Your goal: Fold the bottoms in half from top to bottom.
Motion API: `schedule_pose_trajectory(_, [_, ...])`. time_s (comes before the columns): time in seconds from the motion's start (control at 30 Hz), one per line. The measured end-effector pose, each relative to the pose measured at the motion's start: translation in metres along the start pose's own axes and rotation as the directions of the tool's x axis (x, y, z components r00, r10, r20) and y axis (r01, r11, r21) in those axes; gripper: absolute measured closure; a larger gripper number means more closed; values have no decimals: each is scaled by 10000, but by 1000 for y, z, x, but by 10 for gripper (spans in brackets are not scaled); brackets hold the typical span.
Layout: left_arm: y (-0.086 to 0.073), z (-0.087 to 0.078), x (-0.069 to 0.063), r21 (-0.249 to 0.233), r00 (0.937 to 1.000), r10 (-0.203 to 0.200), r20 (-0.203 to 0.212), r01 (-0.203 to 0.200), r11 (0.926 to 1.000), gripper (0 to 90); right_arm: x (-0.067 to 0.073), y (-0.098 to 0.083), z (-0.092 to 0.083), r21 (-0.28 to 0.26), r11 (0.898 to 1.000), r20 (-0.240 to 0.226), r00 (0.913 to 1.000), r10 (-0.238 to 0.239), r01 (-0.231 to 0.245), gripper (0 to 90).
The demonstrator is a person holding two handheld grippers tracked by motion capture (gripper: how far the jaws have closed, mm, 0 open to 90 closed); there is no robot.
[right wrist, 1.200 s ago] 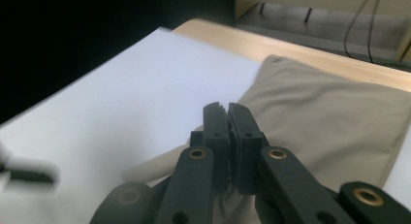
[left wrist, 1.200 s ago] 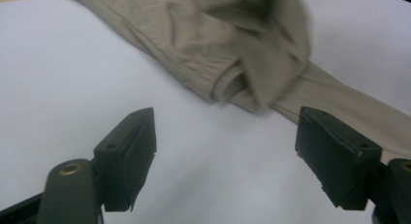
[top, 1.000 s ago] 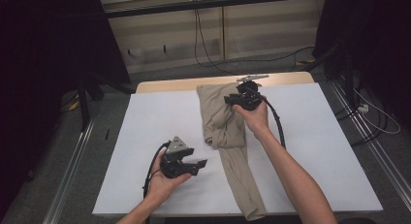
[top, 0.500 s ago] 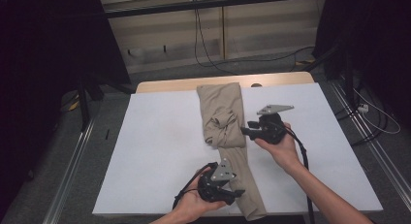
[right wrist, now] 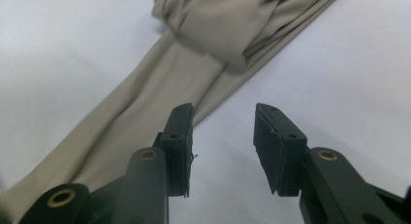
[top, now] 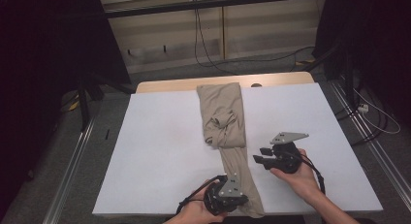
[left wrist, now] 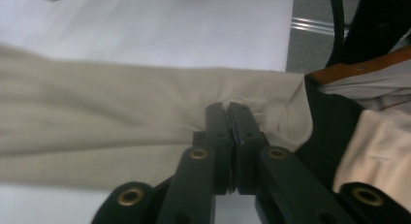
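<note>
A beige garment [top: 223,117] lies lengthwise down the middle of the white table [top: 160,146], bunched in a fold halfway along, its narrow end reaching the near edge. My left gripper [top: 245,201] sits at that near end. Its jaws have just been closing and are shut on a pinch of the beige fabric [left wrist: 97,117], which puckers at the left gripper's tips [left wrist: 229,107]. My right gripper [top: 259,155] hovers just right of the narrow part, open and holding nothing. In the right gripper view, the right gripper [right wrist: 223,122] stands over bare table with the garment [right wrist: 160,83] ahead and to the left.
A bare wooden strip [top: 271,79] runs along the table's far edge. Metal rails [top: 72,156] flank the table on both sides, and cables [top: 203,44] trail on the floor beyond. White table surface spreads wide to either side of the garment.
My left gripper moved right from bare table to the garment's near end and shut on it. My right gripper left the bunched fold and came nearer and to the right.
</note>
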State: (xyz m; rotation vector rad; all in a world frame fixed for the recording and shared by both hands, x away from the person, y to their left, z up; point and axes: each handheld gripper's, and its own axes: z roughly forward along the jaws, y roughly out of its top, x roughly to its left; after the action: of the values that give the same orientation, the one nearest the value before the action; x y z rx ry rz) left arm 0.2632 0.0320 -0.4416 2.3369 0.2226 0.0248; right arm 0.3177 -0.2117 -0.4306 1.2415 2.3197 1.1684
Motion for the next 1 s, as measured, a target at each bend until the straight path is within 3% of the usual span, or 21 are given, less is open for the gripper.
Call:
schedule_pose_trajectory(0.13, [-8, -17, 0, -126, 9992, -362, -163, 360, 9993, 890, 16, -14, -10, 417, 9978, -16, 9987, -514, 514, 586])
schedule_pose_trajectory(0.17, [-11, -22, -1, -280, 9976, -663, -177, 658, 9974, 889, 21, -19, -11, 548, 9965, -86, 9979, -634, 638, 582])
schedule_pose_trajectory(0.23, [-16, -29, -2, -468, 9961, -847, -237, 835, 9954, 884, 30, -26, -13, 727, 9954, -331, 9977, -597, 619, 580])
schedule_pose_trajectory(0.33, [-24, -37, -3, -248, 9939, -991, -480, 980, 9949, 881, 45, -34, -11, 1047, 9904, -583, 9947, -845, 903, 568])
schedule_pose_trajectory(0.43, [-37, -44, -1, -14, 9889, -1411, -473, 1412, 9900, 846, 59, -34, -6, 1164, 9840, -798, 9888, -1264, 1351, 556])
schedule_pose_trajectory(0.47, [-41, -46, -1, 230, 9860, -1478, -770, 1499, 9884, 834, 62, -33, -5, 1160, 9819, -954, 9857, -1392, 1499, 556])
schedule_pose_trajectory(0.53, [-47, -49, 1, 177, 9813, -1778, -740, 1795, 9836, 838, 69, -32, -1, 1140, 9774, -980, 9810, -1673, 1781, 550])
schedule_pose_trajectory(0.6, [-49, -57, 2, 77, 9824, -1632, -913, 1646, 9863, 746, 78, -30, 5, 1201, 9727, -1174, 9757, -1848, 1987, 537])
schedule_pose_trajectory(0.63, [-48, -59, 1, -174, 9804, -1769, -869, 1761, 9842, 705, 81, -29, 7, 1135, 9733, -1283, 9743, -1849, 1996, 538])
schedule_pose_trajectory(0.73, [-38, -67, 0, -879, 9857, -1338, -1020, 1251, 9882, 585, 88, -24, 14, 1003, 9742, -1664, 9688, -1839, 2022, 559])
schedule_pose_trajectory(0.77, [-35, -65, 0, -931, 9890, -1220, -836, 1141, 9891, 532, 90, -21, 17, 902, 9752, -1916, 9644, -1822, 2021, 581])
schedule_pose_trajectory(0.8, [-33, -64, -1, -865, 9930, -988, -649, 931, 9919, 505, 91, -19, 20, 913, 9742, -2079, 9607, -1839, 2063, 593])
schedule_pose_trajectory(0.83, [-33, -60, -3, -737, 9948, -718, -720, 664, 9951, 514, 92, -18, 23, 980, 9732, -2063, 9609, -1847, 2081, 612])
schedule_pose_trajectory(0.87, [-34, -53, -5, -273, 9946, -669, -789, 649, 9975, 518, 92, -18, 27, 1052, 9706, -2022, 9603, -1923, 2165, 640])
schedule_pose_trajectory(0.93, [-39, -47, -7, 197, 9971, -567, -515, 578, 9981, 531, 90, -16, 30, 968, 9726, -2042, 9606, -1885, 2115, 675])
schedule_pose_trajectory(1.0, [-43, -45, -10, 651, 9973, -301, -666, 345, 9973, 648, 87, -17, 28, 979, 9758, -2103, 9625, -1715, 1953, 684])
